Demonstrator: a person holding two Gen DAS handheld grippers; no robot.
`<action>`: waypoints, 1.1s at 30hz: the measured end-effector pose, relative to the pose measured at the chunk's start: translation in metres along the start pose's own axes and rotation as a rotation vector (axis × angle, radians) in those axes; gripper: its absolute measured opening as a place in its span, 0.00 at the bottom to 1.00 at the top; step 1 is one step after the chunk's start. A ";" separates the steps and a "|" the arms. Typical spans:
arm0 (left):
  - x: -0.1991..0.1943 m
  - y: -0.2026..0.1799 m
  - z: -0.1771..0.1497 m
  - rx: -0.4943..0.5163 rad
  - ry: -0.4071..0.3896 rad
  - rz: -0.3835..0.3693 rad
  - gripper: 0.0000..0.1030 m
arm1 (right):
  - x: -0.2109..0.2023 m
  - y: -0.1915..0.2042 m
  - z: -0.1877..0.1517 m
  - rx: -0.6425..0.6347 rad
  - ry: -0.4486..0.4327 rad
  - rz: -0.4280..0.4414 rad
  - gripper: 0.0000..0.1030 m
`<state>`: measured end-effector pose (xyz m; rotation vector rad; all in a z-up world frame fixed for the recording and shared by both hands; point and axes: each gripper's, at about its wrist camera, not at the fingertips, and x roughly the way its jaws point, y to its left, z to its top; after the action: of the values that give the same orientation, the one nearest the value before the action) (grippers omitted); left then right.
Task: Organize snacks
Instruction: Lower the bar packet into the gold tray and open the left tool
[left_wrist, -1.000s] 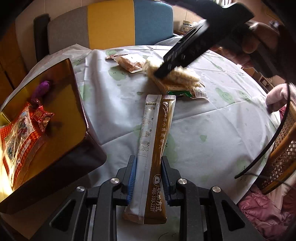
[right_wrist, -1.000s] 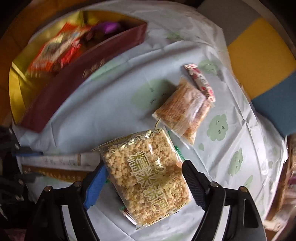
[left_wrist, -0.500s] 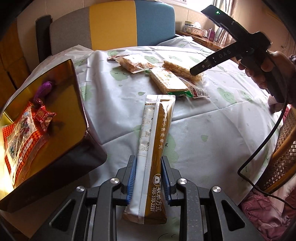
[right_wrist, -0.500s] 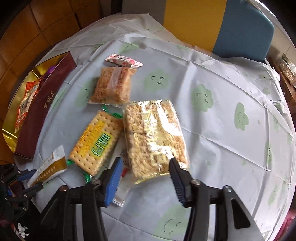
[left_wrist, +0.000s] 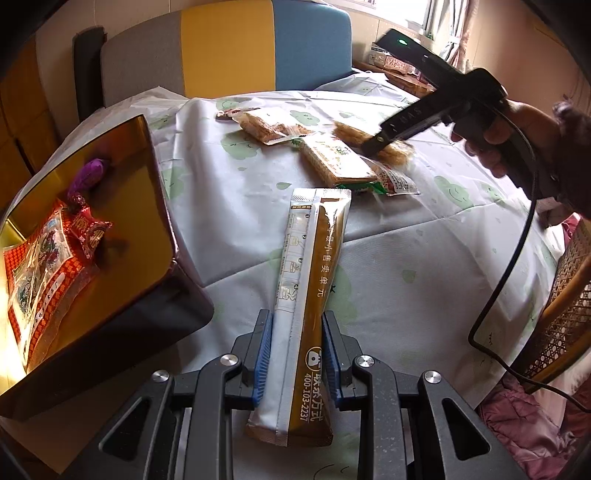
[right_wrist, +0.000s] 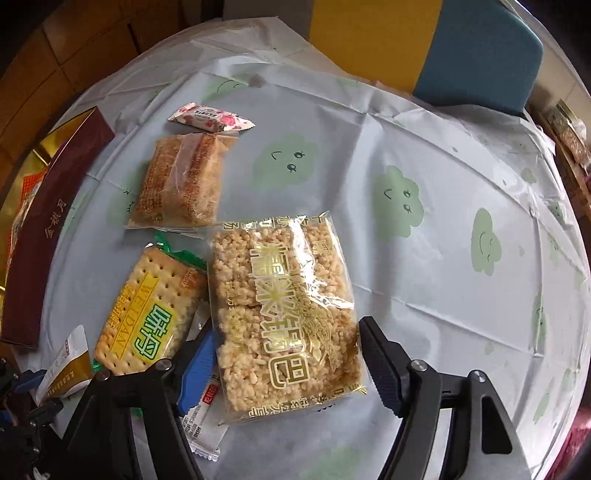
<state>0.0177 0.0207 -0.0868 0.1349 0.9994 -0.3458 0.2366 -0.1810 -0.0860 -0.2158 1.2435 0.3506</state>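
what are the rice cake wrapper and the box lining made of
Rice cake wrapper: looks like thin clear plastic film, glossy; the puffed rice shows through, under metallic gold print. Box lining: seemingly gold foil-faced card, mirror-like; it reflects light.

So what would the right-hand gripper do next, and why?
Probably close on the rice cracker pack. The right gripper, whose jaws have just been opening, sits astride the pack's near end, pads apart from it, and the pack lies flat on the tablecloth, still outside the gift box.
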 end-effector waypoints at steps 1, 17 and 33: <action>0.000 0.000 0.000 -0.001 0.000 0.000 0.27 | -0.001 -0.002 -0.003 0.007 0.003 -0.011 0.71; -0.031 0.006 0.007 -0.051 -0.092 -0.027 0.21 | 0.000 -0.046 -0.049 0.211 0.049 -0.051 0.76; -0.066 0.148 0.073 -0.665 -0.141 0.023 0.22 | -0.001 -0.034 -0.055 0.173 0.046 -0.073 0.76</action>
<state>0.0953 0.1547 0.0010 -0.4738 0.9267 0.0111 0.2004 -0.2314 -0.1030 -0.1206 1.3003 0.1744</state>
